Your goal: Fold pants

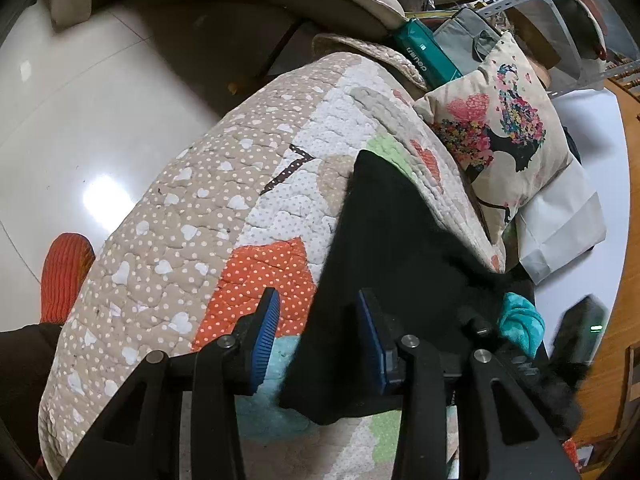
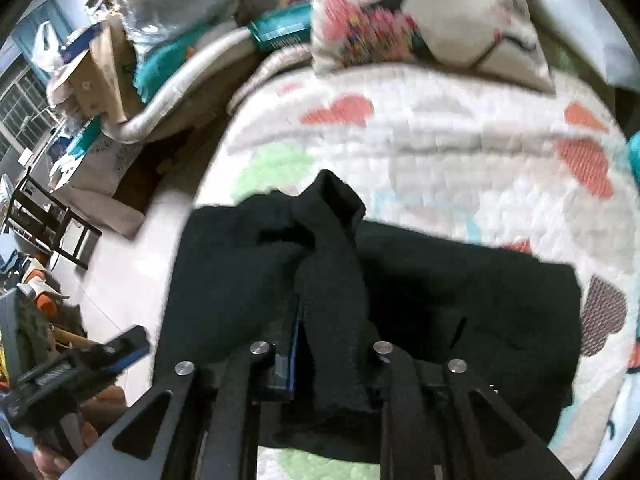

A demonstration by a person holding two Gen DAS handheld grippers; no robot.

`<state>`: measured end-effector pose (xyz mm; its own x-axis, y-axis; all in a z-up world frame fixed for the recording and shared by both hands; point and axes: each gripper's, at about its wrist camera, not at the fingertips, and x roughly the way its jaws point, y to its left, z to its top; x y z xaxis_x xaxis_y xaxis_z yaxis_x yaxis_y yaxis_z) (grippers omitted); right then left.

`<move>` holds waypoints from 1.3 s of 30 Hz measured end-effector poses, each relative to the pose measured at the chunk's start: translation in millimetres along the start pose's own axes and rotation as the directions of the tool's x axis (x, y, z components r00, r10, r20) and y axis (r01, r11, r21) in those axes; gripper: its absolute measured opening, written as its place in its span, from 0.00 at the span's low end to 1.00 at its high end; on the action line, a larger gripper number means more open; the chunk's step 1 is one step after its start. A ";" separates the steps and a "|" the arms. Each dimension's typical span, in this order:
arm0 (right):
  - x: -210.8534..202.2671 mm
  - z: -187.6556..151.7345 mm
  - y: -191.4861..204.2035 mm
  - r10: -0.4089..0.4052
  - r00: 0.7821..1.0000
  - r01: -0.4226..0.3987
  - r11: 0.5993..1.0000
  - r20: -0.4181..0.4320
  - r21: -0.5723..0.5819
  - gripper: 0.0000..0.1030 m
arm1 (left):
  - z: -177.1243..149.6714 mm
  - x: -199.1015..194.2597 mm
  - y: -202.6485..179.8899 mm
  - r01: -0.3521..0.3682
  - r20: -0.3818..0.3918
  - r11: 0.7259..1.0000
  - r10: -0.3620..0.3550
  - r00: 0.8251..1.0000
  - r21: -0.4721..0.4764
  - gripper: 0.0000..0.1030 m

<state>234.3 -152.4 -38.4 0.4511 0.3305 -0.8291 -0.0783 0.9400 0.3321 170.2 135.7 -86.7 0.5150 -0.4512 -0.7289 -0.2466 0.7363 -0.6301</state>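
The black pants (image 1: 384, 248) lie on a patchwork quilt (image 1: 192, 208) with hearts and dots. In the left wrist view my left gripper (image 1: 320, 340) is open, its blue pads (image 1: 266, 336) apart; the pants' edge runs between them and nothing is clamped. In the right wrist view my right gripper (image 2: 332, 344) is shut on a bunched fold of the pants (image 2: 328, 240) and lifts it above the rest of the black cloth (image 2: 480, 304). The left gripper (image 2: 80, 368) shows at the lower left of that view, off the quilt's edge.
A flowered cushion (image 1: 500, 128) leans at the quilt's far end, with a white paper bag (image 1: 560, 232) and a teal cloth (image 1: 520, 320) beside it. The glossy tiled floor (image 1: 80, 120) lies left of the quilt. Boxes, bags and a dark chair (image 2: 48, 224) crowd the room beyond.
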 end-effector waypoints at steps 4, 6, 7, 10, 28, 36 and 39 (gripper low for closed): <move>18.3 -19.2 -25.3 -0.062 0.997 0.065 0.997 -0.046 0.046 0.46 | -0.3 1.3 -0.5 -0.008 -0.002 1.000 0.008 1.000 0.009 0.39; 6.3 -26.3 -36.9 -0.032 0.999 0.036 0.994 -0.037 0.100 0.49 | -0.6 3.7 -0.6 -0.013 -0.008 1.000 0.013 1.000 0.013 0.40; -1.7 -27.9 -40.8 -0.034 0.999 0.037 0.993 -0.028 0.110 0.49 | -1.0 5.7 -1.3 -0.011 -0.017 1.000 0.012 1.000 0.016 0.40; -43.5 -34.2 -58.2 -0.045 0.997 0.036 0.990 0.069 0.138 0.57 | -4.8 10.4 -7.0 -0.003 -0.038 0.999 0.005 0.999 0.043 0.40; -94.0 -96.6 -110.2 -0.036 0.963 -0.077 0.911 0.266 0.404 0.60 | 0.0 17.8 -63.9 -0.099 -0.032 0.942 0.115 0.993 0.321 0.47; -45.5 7.6 -12.6 0.279 0.957 -0.280 0.960 0.083 0.002 0.60 | -39.1 -27.2 -34.4 0.054 0.036 0.987 -0.060 0.998 0.154 0.48; -8.5 45.4 23.8 0.273 0.962 -0.275 0.953 -0.030 -0.125 0.59 | -56.0 -8.4 -30.1 0.034 0.003 0.991 -0.035 0.999 0.126 0.49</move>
<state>269.0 -136.6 -3.0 0.3854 0.5771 -0.7201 -0.3097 0.8160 0.4882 127.3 89.1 -76.6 0.5253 -0.4752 -0.7058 -0.1236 0.7781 -0.6159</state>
